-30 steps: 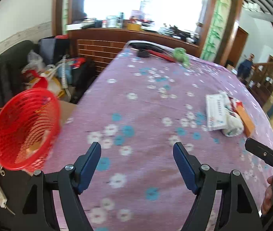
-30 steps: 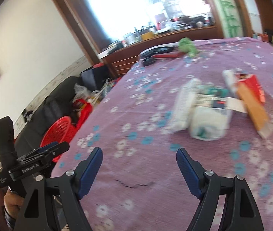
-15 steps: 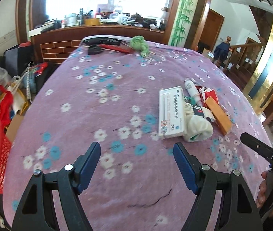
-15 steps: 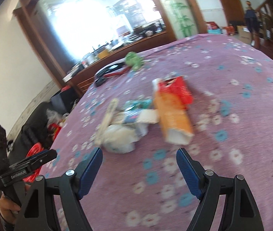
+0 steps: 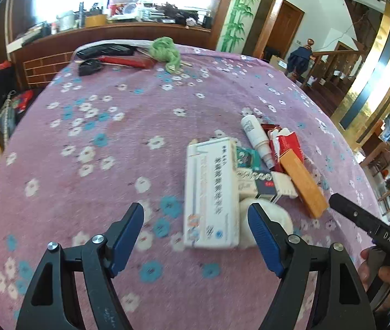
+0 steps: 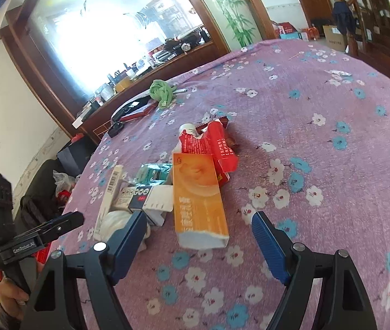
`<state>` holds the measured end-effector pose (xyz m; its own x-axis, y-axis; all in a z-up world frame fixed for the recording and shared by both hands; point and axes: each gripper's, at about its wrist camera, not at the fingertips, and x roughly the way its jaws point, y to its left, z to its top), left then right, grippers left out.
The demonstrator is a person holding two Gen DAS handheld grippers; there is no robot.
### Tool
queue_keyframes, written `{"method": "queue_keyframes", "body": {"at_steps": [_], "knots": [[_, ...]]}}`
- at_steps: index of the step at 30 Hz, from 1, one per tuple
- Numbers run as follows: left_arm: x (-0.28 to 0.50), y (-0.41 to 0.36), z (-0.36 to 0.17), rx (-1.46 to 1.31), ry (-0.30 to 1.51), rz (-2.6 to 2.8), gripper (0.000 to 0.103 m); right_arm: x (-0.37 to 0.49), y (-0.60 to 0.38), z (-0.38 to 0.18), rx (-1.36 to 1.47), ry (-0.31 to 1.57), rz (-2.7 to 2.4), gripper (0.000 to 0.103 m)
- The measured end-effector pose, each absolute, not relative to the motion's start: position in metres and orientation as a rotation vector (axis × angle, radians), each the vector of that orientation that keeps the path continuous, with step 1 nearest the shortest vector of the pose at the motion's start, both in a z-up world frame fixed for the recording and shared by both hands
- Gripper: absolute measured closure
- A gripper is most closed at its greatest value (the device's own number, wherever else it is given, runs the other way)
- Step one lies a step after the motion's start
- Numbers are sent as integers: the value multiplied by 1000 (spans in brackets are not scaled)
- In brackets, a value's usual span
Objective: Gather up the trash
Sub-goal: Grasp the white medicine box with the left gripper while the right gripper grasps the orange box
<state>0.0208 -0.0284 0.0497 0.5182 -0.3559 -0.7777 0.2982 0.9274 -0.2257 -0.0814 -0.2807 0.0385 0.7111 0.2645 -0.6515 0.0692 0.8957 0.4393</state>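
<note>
A pile of trash lies on the purple flowered tablecloth (image 5: 98,151). It holds a long white box (image 5: 211,192), a white crumpled wad (image 5: 277,220), an orange box (image 5: 303,183), a red packet (image 5: 287,143), a white tube (image 5: 258,140) and a teal wrapper (image 5: 245,156). My left gripper (image 5: 195,214) is open just short of the white box's near end. My right gripper (image 6: 197,217) is open at the near end of the orange box (image 6: 197,192), apart from it. Behind that box lie the red packet (image 6: 211,145) and the teal wrapper (image 6: 153,173).
A green cloth (image 5: 164,51) and a red-and-black tool (image 5: 118,60) lie at the table's far end, before a wooden counter. A red basket (image 6: 43,253) shows beside the table, behind my left gripper's handle. A small silvery wrapper (image 6: 340,73) lies far right.
Both views swung away from the red basket on the left and onto the trash pile, which is now much closer. Both grippers stayed open.
</note>
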Motion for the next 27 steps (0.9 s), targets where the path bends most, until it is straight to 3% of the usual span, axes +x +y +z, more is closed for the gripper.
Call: {"method": "queue_keyframes", "body": {"at_steps": [13, 16, 19, 21, 27], "knots": [[49, -55, 22, -56, 990, -464, 28, -48, -282, 22, 466, 835, 117, 22], [51, -55, 20, -69, 996, -480, 46, -44, -280, 17, 467, 847, 117, 28], [50, -53, 18, -81, 997, -480, 52, -40, -278, 12, 472, 862, 115, 39], [48, -51, 18, -86, 994, -484, 53, -40, -276, 11, 472, 866, 123, 51], [35, -40, 24, -92, 969, -468, 54, -53, -267, 22, 422, 827, 105, 55]]}}
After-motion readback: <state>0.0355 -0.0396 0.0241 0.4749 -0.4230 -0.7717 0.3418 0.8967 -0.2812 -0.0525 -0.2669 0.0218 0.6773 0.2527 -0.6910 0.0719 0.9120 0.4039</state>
